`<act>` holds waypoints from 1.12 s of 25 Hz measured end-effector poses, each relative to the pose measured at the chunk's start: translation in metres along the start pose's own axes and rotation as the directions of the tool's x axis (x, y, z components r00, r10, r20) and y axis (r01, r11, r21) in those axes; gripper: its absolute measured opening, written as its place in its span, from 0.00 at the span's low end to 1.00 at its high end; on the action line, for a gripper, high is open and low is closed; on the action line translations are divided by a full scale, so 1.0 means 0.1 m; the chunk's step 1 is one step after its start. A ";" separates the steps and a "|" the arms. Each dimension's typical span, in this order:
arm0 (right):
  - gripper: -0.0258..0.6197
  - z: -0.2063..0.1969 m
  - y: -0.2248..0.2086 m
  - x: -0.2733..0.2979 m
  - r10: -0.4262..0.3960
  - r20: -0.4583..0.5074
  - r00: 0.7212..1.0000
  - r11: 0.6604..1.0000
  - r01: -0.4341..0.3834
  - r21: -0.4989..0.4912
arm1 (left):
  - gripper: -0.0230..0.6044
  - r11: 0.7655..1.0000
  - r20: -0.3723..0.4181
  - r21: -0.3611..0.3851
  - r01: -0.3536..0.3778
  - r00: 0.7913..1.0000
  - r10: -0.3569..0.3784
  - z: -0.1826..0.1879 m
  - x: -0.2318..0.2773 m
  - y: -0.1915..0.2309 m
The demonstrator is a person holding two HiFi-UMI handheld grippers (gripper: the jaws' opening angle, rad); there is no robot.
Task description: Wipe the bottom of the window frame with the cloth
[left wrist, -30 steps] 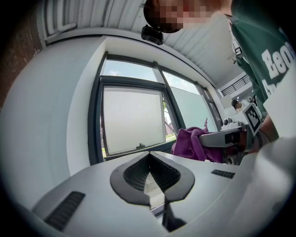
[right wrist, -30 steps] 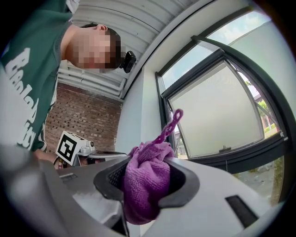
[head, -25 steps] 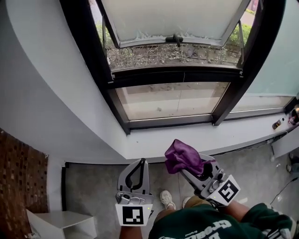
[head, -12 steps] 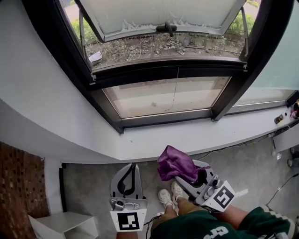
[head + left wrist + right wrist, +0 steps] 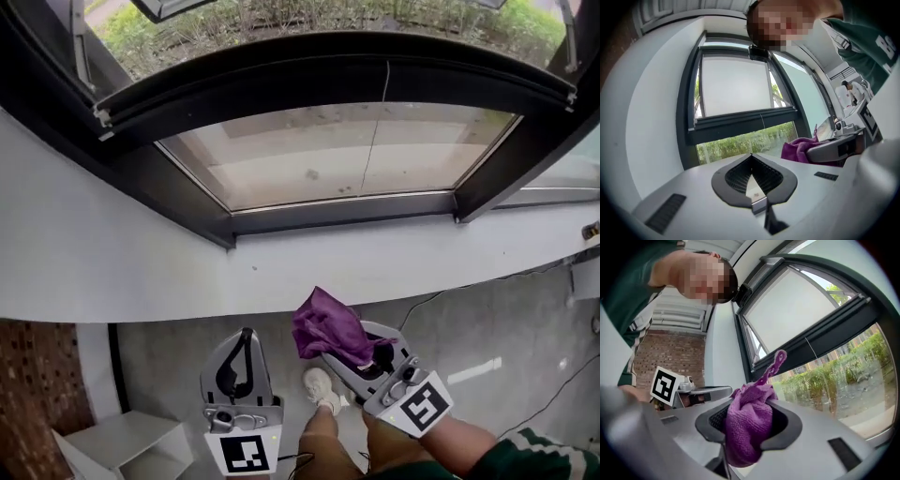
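Bright daylight floods through the window point(image 5: 328, 155), edges bend with fisheye distortion, close parts blur.

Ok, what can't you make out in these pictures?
- Head view: the open sash is mostly cut off by the top edge.
- Head view: dirt on the frame bottom is too small to tell.
- Right gripper view: the cloth is partly hidden between the jaws of the right gripper.
- Head view: the sill item is cut off by the right edge.
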State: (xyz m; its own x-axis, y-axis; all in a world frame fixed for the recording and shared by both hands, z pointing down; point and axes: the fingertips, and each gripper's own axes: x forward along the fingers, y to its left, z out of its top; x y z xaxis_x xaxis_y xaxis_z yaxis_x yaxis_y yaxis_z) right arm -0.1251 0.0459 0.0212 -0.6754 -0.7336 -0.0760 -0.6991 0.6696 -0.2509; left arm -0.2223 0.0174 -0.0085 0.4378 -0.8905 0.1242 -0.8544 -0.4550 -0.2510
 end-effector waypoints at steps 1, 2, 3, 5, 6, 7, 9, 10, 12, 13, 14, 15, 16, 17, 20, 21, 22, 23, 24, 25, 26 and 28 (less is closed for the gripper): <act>0.29 -0.15 -0.08 0.09 -0.001 -0.006 1.000 1.000 0.001 0.010 | 0.05 1.000 0.002 0.005 -0.007 1.000 0.007 -0.12 0.07 0.01; 0.28 -0.30 -0.16 0.19 -0.003 -0.010 1.000 1.000 0.003 0.023 | 0.05 1.000 0.009 0.005 -0.015 1.000 0.015 -0.25 0.14 0.04; 0.28 -0.45 -0.23 0.31 -0.007 -0.012 1.000 0.999 0.007 0.034 | 0.05 1.000 0.017 -0.005 -0.021 1.000 0.021 -0.40 0.22 0.09; 0.28 -0.79 -0.35 0.56 -0.021 -0.021 1.000 0.999 0.022 0.044 | 0.05 0.999 0.029 -0.046 -0.016 0.999 0.017 -0.77 0.38 0.21; 0.28 -0.97 -0.41 0.69 -0.032 -0.028 0.999 0.998 0.033 0.045 | 0.05 0.998 0.034 -0.066 -0.004 0.999 0.006 -0.96 0.46 0.27; 0.28 -1.14 -0.46 0.81 -0.041 -0.037 0.998 0.998 0.043 0.043 | 0.05 0.997 0.039 -0.075 0.010 0.999 -0.007 -1.14 0.53 0.33; 0.28 -1.41 -0.56 0.99 -0.052 -0.046 0.998 0.998 0.053 0.035 | 0.05 0.998 0.043 -0.059 0.027 0.999 -0.025 -1.43 0.64 0.38; 0.28 -1.50 -0.60 1.04 -0.054 -0.043 0.998 0.998 0.055 0.033 | 0.05 0.999 0.036 -0.043 0.027 0.999 -0.025 -1.54 0.67 0.40; 0.28 -1.64 -0.65 1.13 -0.060 -0.035 0.998 0.997 0.062 0.045 | 0.05 0.999 0.013 -0.030 0.020 1.000 -0.020 -1.74 0.69 0.45; 0.28 -1.73 -0.69 1.19 -0.068 -0.038 0.997 0.996 0.071 0.056 | 0.05 0.999 0.004 -0.035 0.021 1.000 -0.021 -1.84 0.71 0.50; 0.28 -1.84 -0.74 1.27 -0.080 -0.047 0.996 0.994 0.083 0.065 | 0.05 0.999 -0.002 -0.045 0.025 1.000 -0.026 -1.96 0.77 0.55; 0.28 -1.98 -0.80 1.38 -0.091 -0.059 0.994 0.993 0.095 0.069 | 0.05 0.998 -0.009 -0.060 0.028 1.000 -0.029 -2.11 0.86 0.63; 0.28 -2.13 -0.87 1.51 -0.102 -0.072 0.992 0.992 0.107 0.068 | 0.05 0.997 -0.016 -0.076 0.028 0.999 -0.030 -2.28 0.96 0.71; 0.28 -2.28 -0.93 1.65 -0.112 -0.081 0.990 0.991 0.117 0.065 | 0.05 0.995 -0.023 -0.093 0.026 0.999 -0.028 -2.46 1.08 0.79; 0.28 -2.69 -1.09 1.99 -0.132 -0.111 0.985 0.989 0.139 0.060 | 0.05 0.992 -0.027 -0.123 0.028 0.999 -0.031 -2.86 1.34 0.96; 0.28 -2.81 -1.13 2.07 -0.135 -0.123 0.983 0.988 0.143 0.058 | 0.05 0.992 -0.026 -0.124 0.031 0.999 -0.034 -2.96 1.41 1.00; 0.28 -2.93 -1.18 2.16 -0.138 -0.132 0.982 0.987 0.147 0.058 | 0.05 0.991 -0.028 -0.128 0.034 0.999 -0.037 -3.05 1.47 1.02; 0.28 -3.03 -1.22 2.23 -0.141 -0.141 0.980 0.987 0.150 0.059 | 0.05 0.990 -0.030 -0.138 0.035 0.999 -0.040 -3.13 1.53 1.05; 0.28 -3.14 -1.25 2.30 -0.143 -0.151 0.978 0.986 0.153 0.059 | 0.05 0.987 -0.030 -0.154 0.036 0.999 -0.041 -3.21 1.57 1.08; 0.28 -3.25 -1.28 2.36 -0.143 -0.164 0.976 0.987 0.154 0.055 | 0.05 0.985 -0.027 -0.168 0.036 0.999 -0.041 -3.29 1.62 1.10; 0.28 -3.38 -1.30 2.41 -0.140 -0.178 0.974 0.988 0.150 0.047 | 0.05 0.984 -0.026 -0.177 0.035 0.999 -0.040 -3.38 1.65 1.13; 0.28 -3.66 -1.33 2.53 -0.125 -0.206 0.971 0.990 0.134 0.031 | 0.05 0.982 -0.033 -0.186 0.021 0.999 -0.027 -3.59 1.70 1.20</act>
State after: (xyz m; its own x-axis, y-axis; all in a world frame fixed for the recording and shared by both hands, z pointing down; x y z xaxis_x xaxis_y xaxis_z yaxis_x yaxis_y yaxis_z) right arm -0.2893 -0.1860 0.3882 -0.6164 -0.7718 0.1563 -0.7758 0.5612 -0.2884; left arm -0.3513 -0.1898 0.3268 0.4515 -0.8774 0.1621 -0.8823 -0.4661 -0.0658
